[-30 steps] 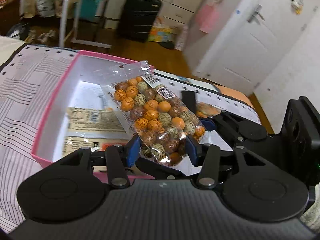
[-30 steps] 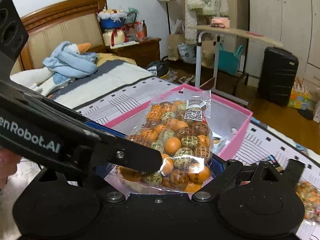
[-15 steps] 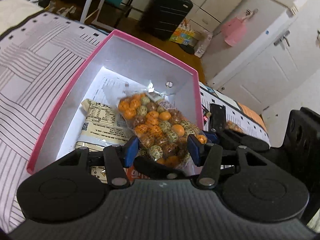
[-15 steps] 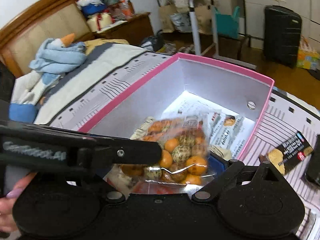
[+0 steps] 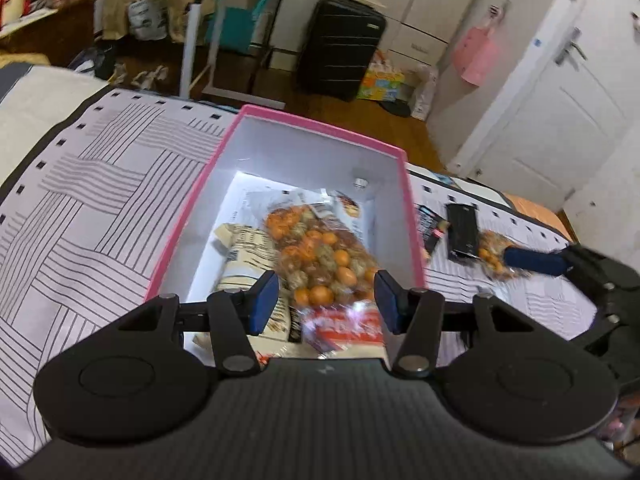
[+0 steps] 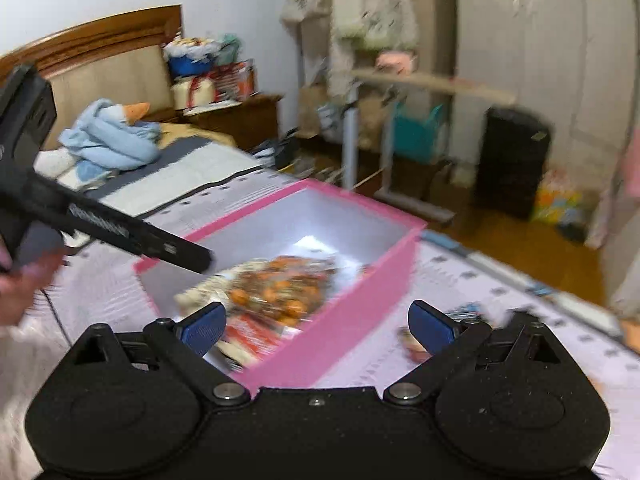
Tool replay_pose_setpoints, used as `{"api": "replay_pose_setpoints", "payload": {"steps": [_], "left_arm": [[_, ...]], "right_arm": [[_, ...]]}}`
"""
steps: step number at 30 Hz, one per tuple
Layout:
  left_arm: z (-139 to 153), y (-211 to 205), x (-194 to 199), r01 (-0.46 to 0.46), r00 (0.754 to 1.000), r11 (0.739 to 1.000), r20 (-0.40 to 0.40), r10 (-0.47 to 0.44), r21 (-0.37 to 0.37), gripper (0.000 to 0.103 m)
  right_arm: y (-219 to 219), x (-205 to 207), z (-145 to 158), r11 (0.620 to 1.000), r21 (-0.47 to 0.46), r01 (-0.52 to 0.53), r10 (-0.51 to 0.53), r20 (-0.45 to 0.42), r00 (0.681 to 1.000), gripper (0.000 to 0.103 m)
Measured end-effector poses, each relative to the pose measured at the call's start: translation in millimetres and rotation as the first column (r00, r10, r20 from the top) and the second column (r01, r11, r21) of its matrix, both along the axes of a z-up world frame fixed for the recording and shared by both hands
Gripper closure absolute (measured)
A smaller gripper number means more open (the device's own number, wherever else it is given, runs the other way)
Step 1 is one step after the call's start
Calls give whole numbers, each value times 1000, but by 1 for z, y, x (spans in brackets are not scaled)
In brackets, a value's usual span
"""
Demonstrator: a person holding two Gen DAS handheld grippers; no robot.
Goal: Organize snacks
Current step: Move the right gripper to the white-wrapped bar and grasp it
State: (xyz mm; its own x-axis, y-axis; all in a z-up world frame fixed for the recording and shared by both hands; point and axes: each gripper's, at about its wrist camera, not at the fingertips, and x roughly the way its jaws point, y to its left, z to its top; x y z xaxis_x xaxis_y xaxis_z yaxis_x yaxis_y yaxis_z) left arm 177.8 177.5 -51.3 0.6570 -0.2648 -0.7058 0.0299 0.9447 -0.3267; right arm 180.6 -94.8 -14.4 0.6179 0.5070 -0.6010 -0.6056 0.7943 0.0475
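Both of your grippers are released and hold nothing. Your left gripper [image 5: 326, 300] hangs over the near end of the pink box [image 5: 192, 216], jaws spread wide. The bag of orange and speckled balls [image 5: 320, 256] lies loose in the box just ahead of those jaws, resting partly on a cream packet [image 5: 244, 248] and a red-and-white packet [image 5: 344, 326]. The bag's long axis runs away from you, tilting slightly left at the far end.

Your right gripper [image 6: 316, 326] also stands open, straddling the box's near pink wall [image 6: 344, 332], with one blue pad inside the box and one outside.

Judging by what lies loose, the next move turns on the bedspread [image 5: 92, 200] to the right of the box. A second bag of balls [image 5: 490, 254] sits there, touching a black flat item [image 5: 462, 232], with a dark wrapper [image 5: 430, 228] nearer the box wall. Your right gripper is much the nearer of the two to these.

The right view is smeared with motion blur, so those loose snacks show only as streaks. The second bag is partly hidden behind the right gripper's blue finger in the left view.
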Motion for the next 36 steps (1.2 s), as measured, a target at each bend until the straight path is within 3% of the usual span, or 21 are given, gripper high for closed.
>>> {"api": "replay_pose_setpoints", "payload": {"steps": [6, 11, 17, 22, 27, 33, 36], "left_arm": [[28, -23, -12, 97, 995, 995, 15, -96, -19, 52], [45, -58, -15, 185, 982, 982, 24, -186, 22, 52], [50, -110, -7, 273, 961, 960, 29, -275, 66, 52], [38, -150, 10, 320, 947, 945, -7, -321, 61, 52], [18, -178, 36, 320, 947, 941, -28, -319, 107, 52], [-18, -199, 63, 305, 952, 947, -64, -300, 96, 52], [-38, -209, 72, 265, 964, 952, -66, -258, 155, 52]], "right_arm": [[-52, -21, 16, 994, -44, 98, -94, 91, 991, 3], [-85, -19, 21, 984, -51, 168, -169, -3, 986, 3], [-107, -15, 3, 970, -36, 240, -243, -131, 961, 6], [-110, -5, -20, 969, -35, 245, -247, -201, 948, 14], [-108, 10, -50, 972, -56, 227, -234, -238, 943, 23], [-112, 29, -92, 965, -85, 249, -263, -266, 928, 29], [-114, 39, -112, 960, -91, 264, -279, -292, 915, 32]]}}
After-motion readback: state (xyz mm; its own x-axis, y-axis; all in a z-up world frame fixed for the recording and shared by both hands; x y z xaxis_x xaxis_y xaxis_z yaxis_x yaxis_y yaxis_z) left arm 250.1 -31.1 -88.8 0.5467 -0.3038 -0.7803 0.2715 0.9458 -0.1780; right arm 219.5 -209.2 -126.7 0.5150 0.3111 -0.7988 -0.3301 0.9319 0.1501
